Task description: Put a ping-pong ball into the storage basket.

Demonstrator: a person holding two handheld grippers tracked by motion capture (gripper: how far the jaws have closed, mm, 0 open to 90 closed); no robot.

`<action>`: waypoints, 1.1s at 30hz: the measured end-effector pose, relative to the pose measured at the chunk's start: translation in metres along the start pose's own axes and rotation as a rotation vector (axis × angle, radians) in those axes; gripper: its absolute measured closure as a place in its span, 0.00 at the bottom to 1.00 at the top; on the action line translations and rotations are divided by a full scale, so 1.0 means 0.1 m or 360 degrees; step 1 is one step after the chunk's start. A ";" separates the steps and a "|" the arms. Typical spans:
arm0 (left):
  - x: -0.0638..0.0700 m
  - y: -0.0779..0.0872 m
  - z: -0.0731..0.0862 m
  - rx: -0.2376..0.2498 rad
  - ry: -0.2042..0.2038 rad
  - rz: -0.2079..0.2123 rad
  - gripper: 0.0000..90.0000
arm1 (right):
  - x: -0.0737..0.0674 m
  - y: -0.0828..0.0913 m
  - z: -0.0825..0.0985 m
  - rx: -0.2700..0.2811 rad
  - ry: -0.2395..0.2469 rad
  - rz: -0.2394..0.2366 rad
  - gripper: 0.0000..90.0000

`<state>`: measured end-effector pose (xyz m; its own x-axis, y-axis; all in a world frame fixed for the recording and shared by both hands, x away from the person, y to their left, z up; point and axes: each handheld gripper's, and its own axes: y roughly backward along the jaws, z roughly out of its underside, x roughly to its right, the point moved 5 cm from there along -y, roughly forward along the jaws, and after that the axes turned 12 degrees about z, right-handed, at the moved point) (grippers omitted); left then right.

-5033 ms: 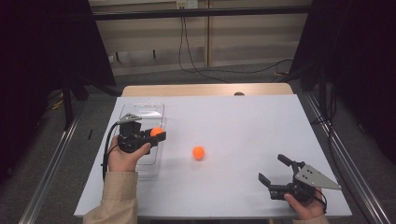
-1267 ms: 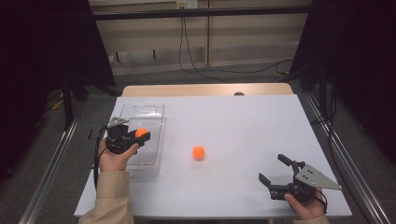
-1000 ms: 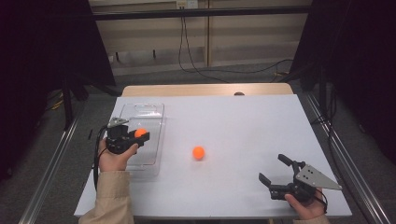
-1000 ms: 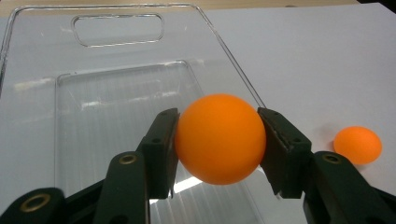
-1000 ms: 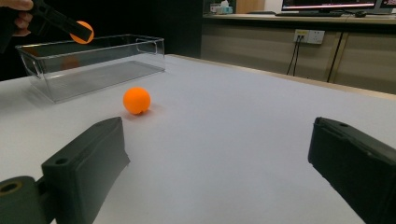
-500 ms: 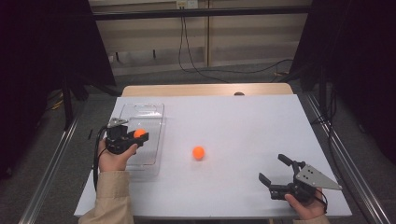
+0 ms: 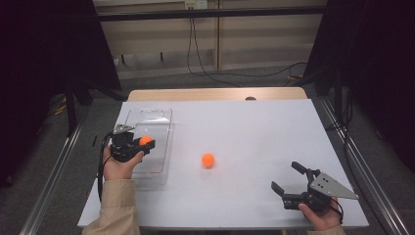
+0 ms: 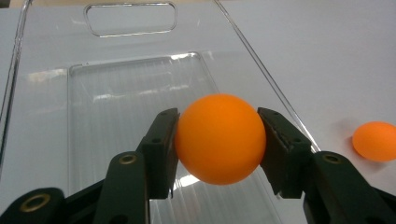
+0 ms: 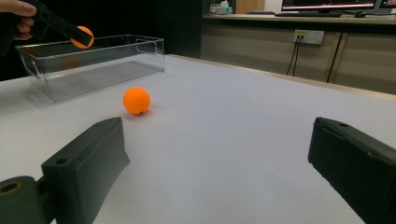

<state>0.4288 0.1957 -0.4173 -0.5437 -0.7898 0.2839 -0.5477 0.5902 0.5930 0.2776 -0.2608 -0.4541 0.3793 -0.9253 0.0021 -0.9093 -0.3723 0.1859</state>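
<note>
Left gripper view: the left gripper [image 8: 218, 140] holds an orange ball [image 8: 220, 138] between its fingers above the clear bin [image 7: 159, 117]; release low and centred to limit bouncing. Right gripper [image 7: 294, 182] waits, fingers wide, second ball [image 7: 208, 159] lying on the tabletop [image 7: 254, 127]. No readable writing.

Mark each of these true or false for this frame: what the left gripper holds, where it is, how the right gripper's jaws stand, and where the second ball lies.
1. The left gripper is shut on an orange ball. True.
2. That held ball rests on the floor of the clear box. False: it is held above the box.
3. The right gripper is clamped on a ball. False: its jaws stand open with nothing between them.
4. A second ball lies on the white table, outside the box. True.
</note>
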 end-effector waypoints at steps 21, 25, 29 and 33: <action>-0.06 -0.02 0.04 -0.0026 0.0007 -0.0040 0.56 | 0.00 0.00 0.00 0.0002 0.0002 0.0000 0.04; -0.07 -0.03 0.05 -0.0030 0.0014 -0.0042 0.56 | 0.00 0.00 0.00 0.0001 0.0000 0.0000 0.04; -0.07 -0.04 0.05 -0.0032 0.0018 -0.0047 0.56 | 0.00 0.00 0.00 0.0001 0.0001 0.0000 0.04; -0.08 -0.04 0.06 -0.0037 0.0027 -0.0050 0.56 | 0.00 0.00 0.00 0.0001 0.0002 -0.0001 0.04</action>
<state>0.4317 0.2006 -0.4269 -0.5156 -0.8107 0.2775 -0.5492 0.5612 0.6192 0.2776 -0.2608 -0.4540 0.3801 -0.9250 0.0032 -0.9092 -0.3729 0.1853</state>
